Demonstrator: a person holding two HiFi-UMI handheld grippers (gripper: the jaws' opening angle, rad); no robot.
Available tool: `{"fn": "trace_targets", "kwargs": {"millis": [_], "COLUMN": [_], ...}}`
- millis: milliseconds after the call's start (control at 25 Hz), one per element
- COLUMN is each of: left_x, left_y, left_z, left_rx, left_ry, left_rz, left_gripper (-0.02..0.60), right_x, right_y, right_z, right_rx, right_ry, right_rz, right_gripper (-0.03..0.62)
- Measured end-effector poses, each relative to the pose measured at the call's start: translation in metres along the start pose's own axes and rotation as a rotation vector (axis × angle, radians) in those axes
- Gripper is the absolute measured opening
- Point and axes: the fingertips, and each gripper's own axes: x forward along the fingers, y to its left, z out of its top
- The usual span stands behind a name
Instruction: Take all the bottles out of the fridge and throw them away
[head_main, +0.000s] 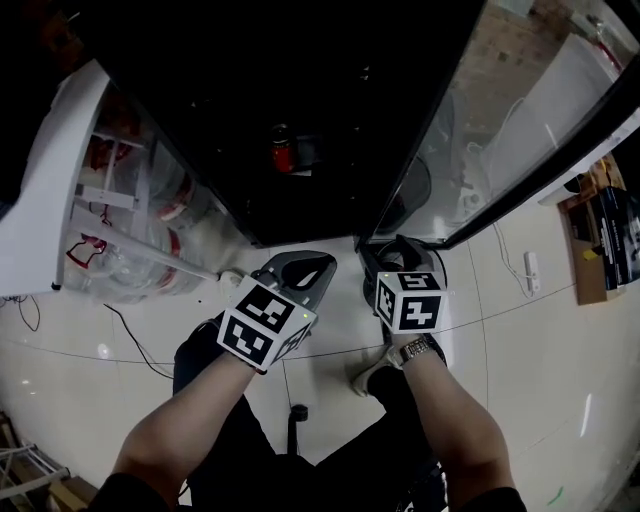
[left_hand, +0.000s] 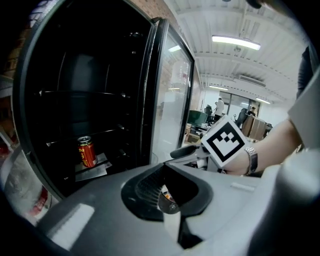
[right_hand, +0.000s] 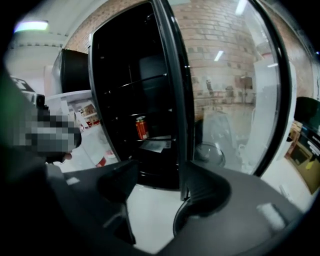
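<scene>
Glossy white floor tiles (head_main: 560, 350), glass fridge door (head_main: 520, 100), metal can (head_main: 282, 152)

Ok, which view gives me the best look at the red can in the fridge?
Left gripper view: the red can is largest there, standing upright, unobstructed. Right gripper view shows it smaller; head view sees it from above, dim.

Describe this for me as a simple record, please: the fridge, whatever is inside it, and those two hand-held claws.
Fridge: open, dark inside, shelves nearly bare
Glass door: swung open to the right
Inside: one red can, upright on a shelf
Left gripper: jaws together, outside the fridge
Right gripper: jaws apart, empty, outside the fridge
Beside fridge: clear-and-red plastic heap, at the left
</scene>
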Motion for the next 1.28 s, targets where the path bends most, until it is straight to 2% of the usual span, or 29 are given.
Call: {"fn": "trace_targets", "kwargs": {"millis": [720,1080,1280], "left_x": [-0.048,-0.046,-0.039], "left_y": [0.107,0.153,0.171], "left_z": [-0.002,0.015,0.021], "left_rx": [-0.072,-0.073,-0.068], "left_ry": [-0.031,-0.040,-0.036], "left_rz": [0.125,0.139,0.127], "left_gripper": [0.005,0.004,0.005], "right_x": [0.097,0.153,0.187], "right_y": [0.087,0.107,0.110], "right_z": [0.061,0.098,0.108], "right_rx": [-0.114,-0.160,-0.162], "right_ry": [0.012,0.015,0.046], "right_rz": [0.111,0.114,0.097], "right_gripper": [0.296,0.303,0.334]}}
